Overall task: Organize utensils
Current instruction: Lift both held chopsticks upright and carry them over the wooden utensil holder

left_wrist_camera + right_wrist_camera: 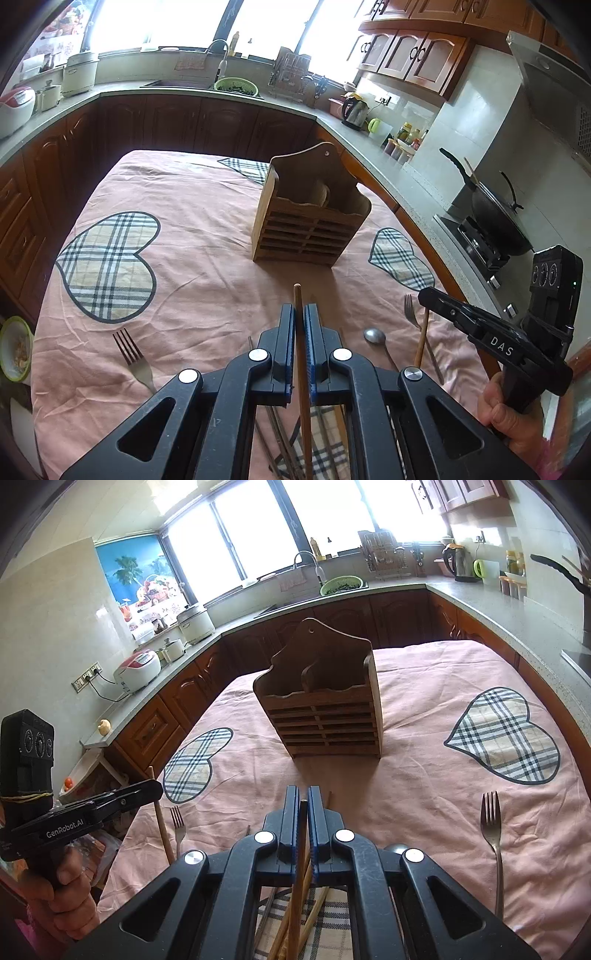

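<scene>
A wooden utensil holder (310,214) with two compartments stands upright on the pink cloth; it also shows in the right wrist view (325,701). My left gripper (300,314) is shut on a wooden chopstick (298,299) that sticks out past the fingertips, short of the holder. My right gripper (303,797) is shut on another wooden chopstick (301,834). In the left wrist view my right gripper (428,295) holds its chopstick (422,338) at the right. More chopsticks (314,908) lie beneath the grippers.
Forks (133,354) (410,312) (491,823) (178,823) and a spoon (375,336) lie on the pink cloth (207,280). Wooden counters surround the table; a wok (498,218) sits on the stove at the right. A bowl (14,347) sits left of the table.
</scene>
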The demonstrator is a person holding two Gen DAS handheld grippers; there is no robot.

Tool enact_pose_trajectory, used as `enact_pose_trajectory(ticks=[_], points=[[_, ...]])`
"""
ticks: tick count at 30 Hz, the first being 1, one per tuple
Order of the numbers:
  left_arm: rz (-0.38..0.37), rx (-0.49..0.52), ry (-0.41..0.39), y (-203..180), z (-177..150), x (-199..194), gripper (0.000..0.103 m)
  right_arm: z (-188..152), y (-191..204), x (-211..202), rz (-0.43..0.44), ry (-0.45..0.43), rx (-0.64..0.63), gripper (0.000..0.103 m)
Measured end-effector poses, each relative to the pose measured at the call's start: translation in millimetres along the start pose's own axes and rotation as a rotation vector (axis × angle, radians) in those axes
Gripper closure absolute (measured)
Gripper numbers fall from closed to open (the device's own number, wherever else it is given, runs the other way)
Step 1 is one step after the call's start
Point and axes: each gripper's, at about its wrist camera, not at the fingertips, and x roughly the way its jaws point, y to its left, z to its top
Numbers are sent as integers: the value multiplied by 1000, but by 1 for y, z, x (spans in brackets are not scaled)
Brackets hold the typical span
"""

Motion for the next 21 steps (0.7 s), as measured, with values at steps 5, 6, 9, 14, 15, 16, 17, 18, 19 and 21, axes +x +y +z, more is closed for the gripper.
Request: enact_pose_trajectory(ticks=[5,6,9,14,15,16,17,18,19,21], points=[[-22,-3,-26,0,-1,-26,99,-1,8,-19,2,-25,-8,99],[-24,0,-33,-1,-2,-31,99,-1,9,-22,5,-30,-9,99],[-34,9,-53,-5,-3,-42,99,-1,13,-31,9,-42,-22,99],[-51,25,-82,-9,-4,-57,99,4,15,-49,23,-72,-27,99],[-52,27,-89,-9,-3,-59,99,6,16,-53,24,-81,-28,99],[-52,30,-98,-9,-2,-61,99,8,16,-57,24,-91,-30,99],[-51,32,-106,-10,-1,-63,99,10,16,-60,21,-102,-33,99],[-50,33,-116,-10,1,-65,99,13,17,-64,17,-114,-37,99],[-46,36,-125,-10,2,-67,99,15,18,-68,12,-128,-40,99],[-41,42,-142,-11,5,-70,99,22,19,-74,7,-152,-44,99]])
